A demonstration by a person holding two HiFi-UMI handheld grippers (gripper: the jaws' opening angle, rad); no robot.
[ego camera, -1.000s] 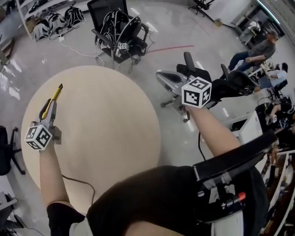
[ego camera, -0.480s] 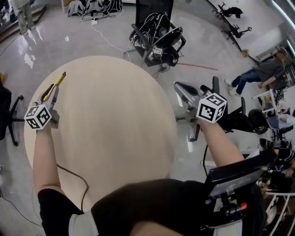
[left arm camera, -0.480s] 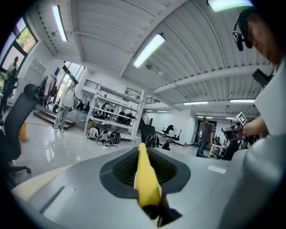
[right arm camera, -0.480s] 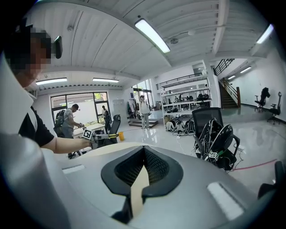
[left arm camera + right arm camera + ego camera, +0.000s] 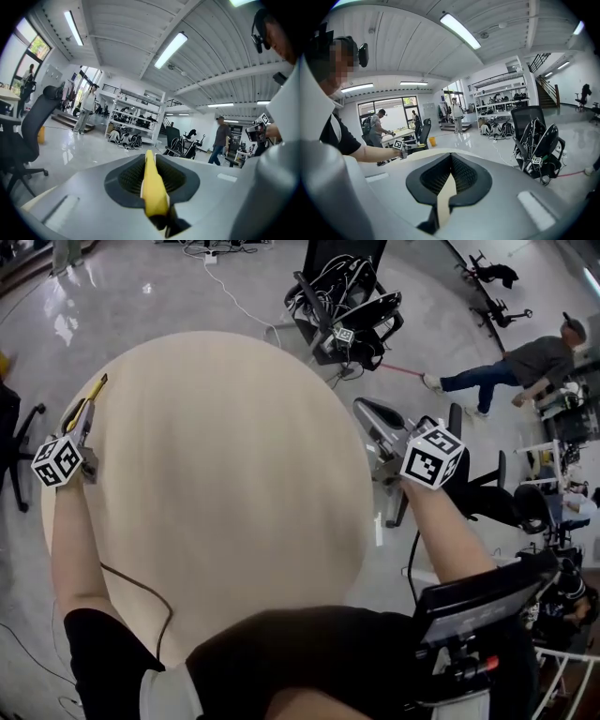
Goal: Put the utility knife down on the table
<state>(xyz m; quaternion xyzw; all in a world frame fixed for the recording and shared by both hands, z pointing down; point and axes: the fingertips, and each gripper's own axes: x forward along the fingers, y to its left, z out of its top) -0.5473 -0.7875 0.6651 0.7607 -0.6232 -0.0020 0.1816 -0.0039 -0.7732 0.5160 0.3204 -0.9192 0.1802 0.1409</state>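
- Currently, the left gripper is clamping the yellow utility knife above the table's 9 o'clock rim, with its long axis pointing toward 1 o'clock.
- The right gripper is hanging closed and empty beyond the 3 o'clock edge.

Round pale beige wooden table, smooth matte top, thin dark cable trailing over its near left part, glossy grey floor beneath, black office chair standing far right.
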